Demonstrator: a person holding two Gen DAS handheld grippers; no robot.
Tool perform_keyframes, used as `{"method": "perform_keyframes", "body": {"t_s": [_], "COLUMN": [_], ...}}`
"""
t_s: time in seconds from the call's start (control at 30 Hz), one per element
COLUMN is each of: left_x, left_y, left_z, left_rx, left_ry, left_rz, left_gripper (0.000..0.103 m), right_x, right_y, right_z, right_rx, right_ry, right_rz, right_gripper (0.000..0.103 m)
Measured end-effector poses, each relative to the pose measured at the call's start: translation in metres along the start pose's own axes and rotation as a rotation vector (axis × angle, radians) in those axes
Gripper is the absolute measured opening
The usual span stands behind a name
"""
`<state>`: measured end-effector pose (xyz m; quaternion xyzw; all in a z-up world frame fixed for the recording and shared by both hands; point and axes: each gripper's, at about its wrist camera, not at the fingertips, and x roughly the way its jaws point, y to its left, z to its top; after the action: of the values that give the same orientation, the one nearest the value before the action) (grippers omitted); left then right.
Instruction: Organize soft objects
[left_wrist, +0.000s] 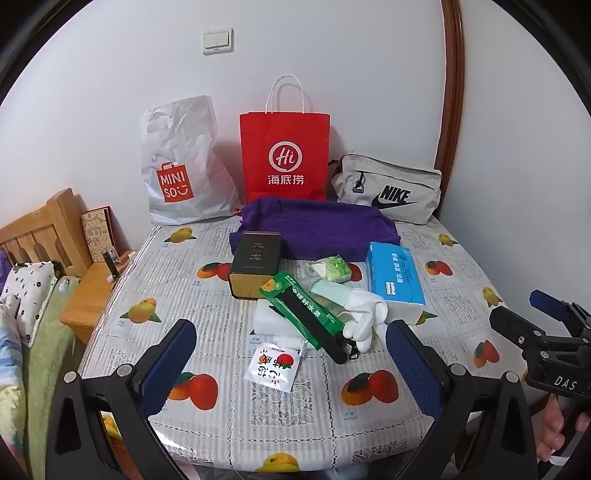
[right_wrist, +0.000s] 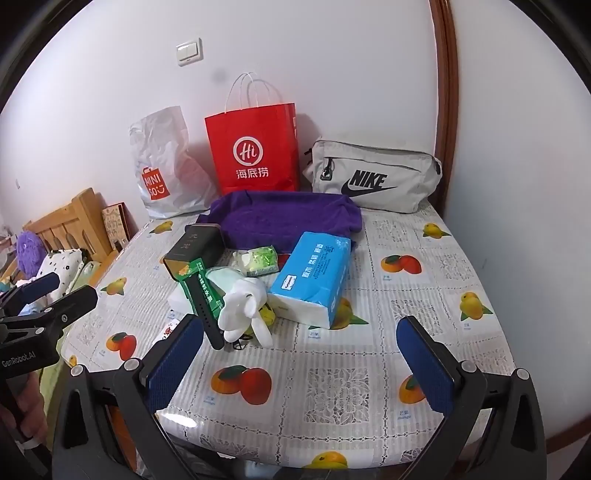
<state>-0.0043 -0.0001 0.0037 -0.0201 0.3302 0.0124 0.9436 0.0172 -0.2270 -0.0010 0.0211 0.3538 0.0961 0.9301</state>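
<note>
A pile lies mid-table: a white plush toy (left_wrist: 364, 314) (right_wrist: 242, 308), a blue tissue pack (left_wrist: 393, 278) (right_wrist: 314, 277), a small green tissue packet (left_wrist: 330, 268) (right_wrist: 258, 260), a green snack bag (left_wrist: 303, 308) (right_wrist: 201, 291), a dark tin (left_wrist: 255, 264) (right_wrist: 194, 251) and a white sachet (left_wrist: 271, 365). A folded purple cloth (left_wrist: 314, 227) (right_wrist: 284, 216) lies behind. My left gripper (left_wrist: 291, 363) is open and empty, just short of the pile. My right gripper (right_wrist: 301, 358) is open and empty, right of the plush.
A white MINISO bag (left_wrist: 177, 166) (right_wrist: 162, 166), a red paper bag (left_wrist: 284, 155) (right_wrist: 255, 151) and a grey Nike pouch (left_wrist: 388, 188) (right_wrist: 373, 177) stand against the wall. The table (left_wrist: 258, 424) (right_wrist: 332, 387) has a fruit-print cover. A bed and wooden nightstand (left_wrist: 92, 295) are left.
</note>
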Motion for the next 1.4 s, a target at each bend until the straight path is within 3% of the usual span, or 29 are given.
{"method": "perform_keyframes", "body": {"t_s": [1.4], "left_x": [-0.0036], "left_y": [0.0036], "left_z": [0.0028], "left_rx": [0.008], "left_ry": [-0.001], "left_rz": [0.004], "left_gripper": [0.103], "right_x": [-0.0061], "right_y": [0.0089], "right_z": [-0.0003], "right_rx": [-0.023], "right_ry": [-0.009], "right_rz": [0.015], "right_gripper": [0.103]}}
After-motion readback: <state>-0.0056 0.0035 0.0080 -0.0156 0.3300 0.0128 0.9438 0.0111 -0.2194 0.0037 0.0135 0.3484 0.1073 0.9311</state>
